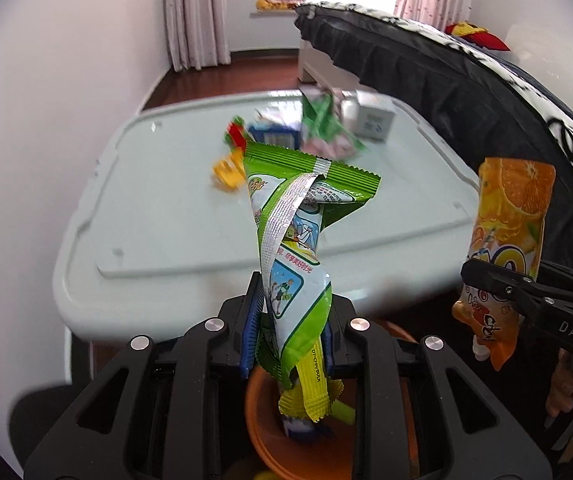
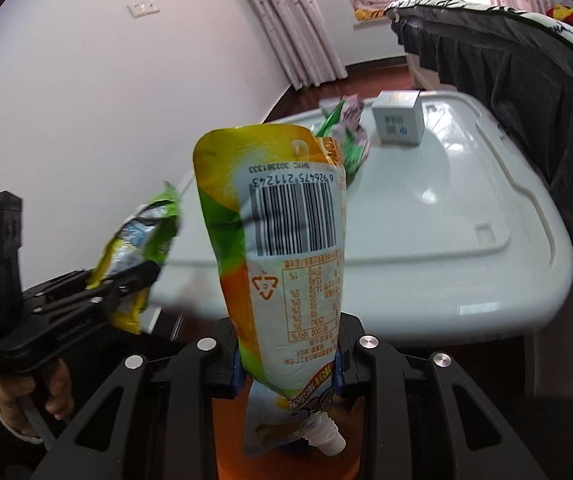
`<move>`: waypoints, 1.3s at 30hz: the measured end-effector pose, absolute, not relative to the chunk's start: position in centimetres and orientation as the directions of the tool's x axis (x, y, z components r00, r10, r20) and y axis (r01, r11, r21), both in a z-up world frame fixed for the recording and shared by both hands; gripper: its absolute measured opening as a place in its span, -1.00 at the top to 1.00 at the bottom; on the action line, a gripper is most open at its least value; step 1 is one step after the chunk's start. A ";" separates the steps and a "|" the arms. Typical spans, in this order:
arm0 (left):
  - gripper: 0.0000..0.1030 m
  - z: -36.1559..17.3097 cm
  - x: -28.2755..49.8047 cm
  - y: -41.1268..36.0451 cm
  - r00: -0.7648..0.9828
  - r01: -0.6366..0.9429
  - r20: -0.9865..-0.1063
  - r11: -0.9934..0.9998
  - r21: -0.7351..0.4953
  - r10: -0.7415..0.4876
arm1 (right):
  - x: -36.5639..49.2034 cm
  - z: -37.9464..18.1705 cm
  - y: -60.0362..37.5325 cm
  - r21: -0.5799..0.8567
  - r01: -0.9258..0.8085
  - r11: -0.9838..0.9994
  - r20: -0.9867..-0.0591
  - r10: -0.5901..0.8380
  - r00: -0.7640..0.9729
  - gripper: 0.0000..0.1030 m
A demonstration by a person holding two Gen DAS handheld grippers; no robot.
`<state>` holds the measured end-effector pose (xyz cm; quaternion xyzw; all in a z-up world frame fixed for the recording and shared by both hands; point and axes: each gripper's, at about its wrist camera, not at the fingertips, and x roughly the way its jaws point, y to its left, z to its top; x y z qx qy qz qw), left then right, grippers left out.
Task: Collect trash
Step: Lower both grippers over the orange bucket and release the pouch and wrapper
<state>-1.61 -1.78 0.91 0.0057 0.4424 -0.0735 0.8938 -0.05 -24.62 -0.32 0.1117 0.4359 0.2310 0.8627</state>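
In the left wrist view the left gripper (image 1: 286, 320) is clamped on a twisted green wrapper (image 1: 298, 240), whose sealed top stands up toward twelve o'clock while its yellow tail (image 1: 314, 384) dangles at six into an orange bin (image 1: 306, 440) directly beneath. On the pale table (image 1: 146, 208) behind, at about eleven to one o'clock, more litter waits: a yellow scrap (image 1: 226, 172), a blue packet (image 1: 274, 132), a crumpled pink-green wrapper (image 1: 326, 128) and a small white box (image 1: 372, 120).

At three o'clock, the right gripper (image 1: 526, 292) pinches an orange juice pouch (image 1: 510, 240) near its lower half. From the right wrist view the jaws are closed tight on that pouch (image 2: 286, 240), its spout (image 2: 332, 438) hanging over the orange bin (image 2: 286, 464).

Risks: the wrapper is slick and twisted, so on release it could cling to a pad or flutter past the rim. The pouch is tall and top-heavy; let go off-centre, it may tip outside. Both hands are near together, so they could knock each other.
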 end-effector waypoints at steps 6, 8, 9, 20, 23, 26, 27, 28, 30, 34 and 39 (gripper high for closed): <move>0.54 -1.7 -4.9 -2.8 0.519 0.180 -0.839 0.980 -0.080 -0.163 | -3.6 -1.1 -24.4 0.411 -0.329 0.850 -0.748 0.521 0.411 0.40; 0.54 -2.9 -5.6 -3.0 0.485 0.187 -0.858 0.978 -0.088 -0.170 | -4.0 -1.5 -24.6 0.412 -0.323 0.852 -0.755 0.517 0.402 0.40; 0.54 -3.4 -5.9 -2.9 0.474 0.187 -0.863 0.978 -0.093 -0.173 | -4.1 -1.9 -24.6 0.413 -0.318 0.853 -0.760 0.515 0.396 0.40; 0.53 -8.5 -6.4 -2.8 0.323 0.170 -0.928 0.976 -0.134 -0.184 | -3.4 -7.1 -22.9 0.467 -0.236 0.852 -0.817 0.518 0.253 0.40; 0.53 -9.9 -6.1 -2.6 0.283 0.151 -0.942 0.978 -0.144 -0.182 | -3.1 -8.5 -22.8 0.476 -0.207 0.855 -0.828 0.515 0.223 0.40; 0.53 -10.5 -5.8 -2.4 0.265 0.140 -0.946 0.978 -0.156 -0.188 | -3.0 -9.3 -22.9 0.480 -0.193 0.856 -0.834 0.513 0.202 0.40; 0.53 -10.7 -5.8 -2.4 0.260 0.139 -0.947 0.978 -0.158 -0.190 | -3.0 -9.4 -22.9 0.480 -0.192 0.856 -0.835 0.513 0.199 0.40; 0.53 -10.8 -5.8 -2.4 0.257 0.139 -0.948 0.977 -0.159 -0.191 | -3.0 -9.6 -23.0 0.482 -0.192 0.855 -0.835 0.514 0.196 0.39; 0.51 -10.7 -6.1 -2.5 0.252 0.141 -0.948 0.976 -0.163 -0.194 | -2.9 -9.7 -22.8 0.484 -0.191 0.854 -0.835 0.516 0.191 0.39; -0.25 -10.5 -5.5 -2.8 0.261 0.136 -0.950 0.980 -0.142 -0.174 | -2.0 -9.5 -22.5 0.486 -0.188 0.854 -0.832 0.517 0.202 0.13; -0.57 -9.5 -5.6 -2.2 0.305 0.107 -0.937 0.984 -0.145 -0.171 | -2.0 -7.3 -23.7 0.474 -0.184 0.861 -0.805 0.508 0.307 -0.18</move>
